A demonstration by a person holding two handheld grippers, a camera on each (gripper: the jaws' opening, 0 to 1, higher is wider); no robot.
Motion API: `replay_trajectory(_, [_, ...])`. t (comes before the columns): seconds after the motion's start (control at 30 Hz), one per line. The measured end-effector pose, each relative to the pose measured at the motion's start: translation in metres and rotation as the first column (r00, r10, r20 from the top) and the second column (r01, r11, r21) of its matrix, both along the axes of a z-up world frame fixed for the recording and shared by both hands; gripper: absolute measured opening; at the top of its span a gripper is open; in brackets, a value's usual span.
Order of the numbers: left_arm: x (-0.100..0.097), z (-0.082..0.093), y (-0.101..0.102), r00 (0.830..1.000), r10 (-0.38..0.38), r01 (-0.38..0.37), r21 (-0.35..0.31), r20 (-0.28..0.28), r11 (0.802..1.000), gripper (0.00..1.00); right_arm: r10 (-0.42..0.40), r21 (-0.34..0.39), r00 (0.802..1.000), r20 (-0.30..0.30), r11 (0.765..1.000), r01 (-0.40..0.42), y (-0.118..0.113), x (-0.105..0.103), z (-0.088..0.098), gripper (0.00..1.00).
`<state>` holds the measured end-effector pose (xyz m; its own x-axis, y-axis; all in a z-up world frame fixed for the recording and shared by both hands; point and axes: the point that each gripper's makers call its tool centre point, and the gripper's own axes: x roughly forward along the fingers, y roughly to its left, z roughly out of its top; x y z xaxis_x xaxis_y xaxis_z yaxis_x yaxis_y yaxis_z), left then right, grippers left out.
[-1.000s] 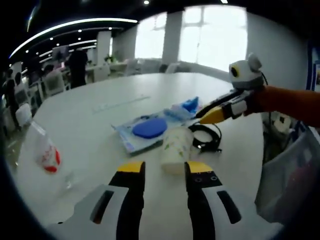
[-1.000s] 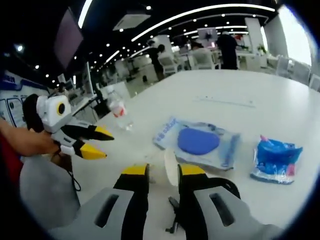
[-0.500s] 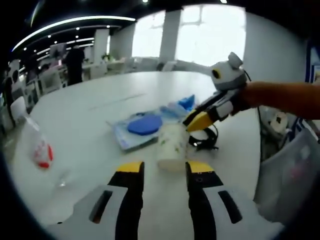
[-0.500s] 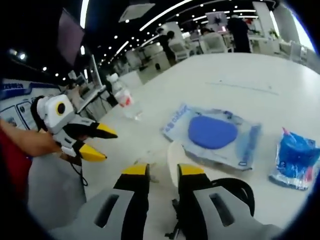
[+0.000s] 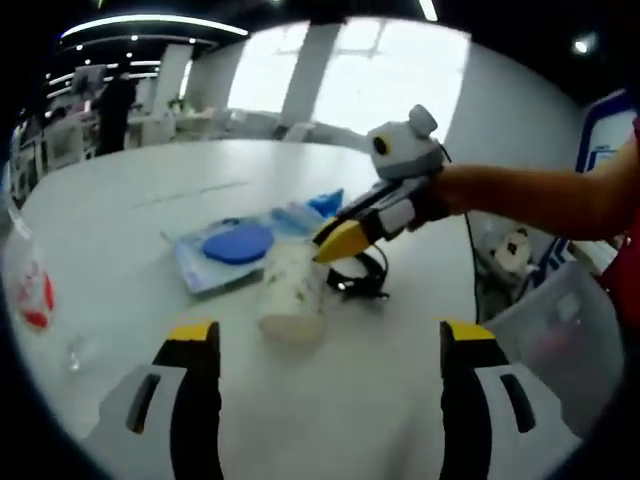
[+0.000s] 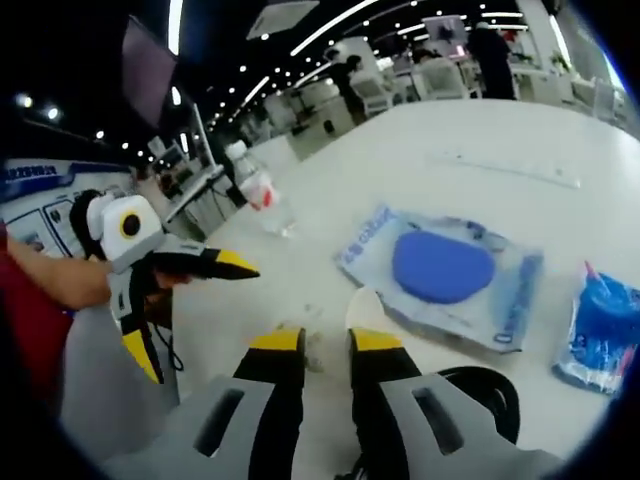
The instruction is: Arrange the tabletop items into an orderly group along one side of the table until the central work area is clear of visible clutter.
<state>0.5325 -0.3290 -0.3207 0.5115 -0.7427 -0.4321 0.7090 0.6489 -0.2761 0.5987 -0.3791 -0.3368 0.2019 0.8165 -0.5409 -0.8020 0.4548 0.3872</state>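
Nearest, the left gripper (image 5: 325,345) has its jaws spread wide, holding nothing. Just beyond them stands a paper cup (image 5: 291,295) on the white table (image 5: 120,210), likely light, thin-walled and easy to crush or tip; a gentle hold around its middle suits it. The right gripper (image 5: 340,240) hovers at the cup's rim, jaws nearly pressed together, seemingly empty. Right of the cup lies a black cable (image 5: 362,280); behind it a flat blue-pad packet (image 5: 228,248) and a blue pouch (image 5: 325,205); far left of it a plastic bottle (image 5: 28,290).

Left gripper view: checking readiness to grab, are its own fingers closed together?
No, the left gripper fingers stand wide apart, nothing between them.
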Motion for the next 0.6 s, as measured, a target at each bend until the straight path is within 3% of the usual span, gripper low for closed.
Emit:
replay_trajectory(0.13, [0.000,0.009,-0.002,0.999,-0.013,0.015,-0.043,0.032,0.999,0.99,0.013,-0.004,1.000,0.007,1.000,-0.013,0.003,-0.002,0.003,0.12])
replay_trajectory(0.6, [-0.002,0.007,0.000,1.000,-0.019,0.020,-0.025,0.022,0.999,0.99,0.078,-0.019,0.996,0.053,0.997,-0.077,0.018,-0.012,0.017,0.05])
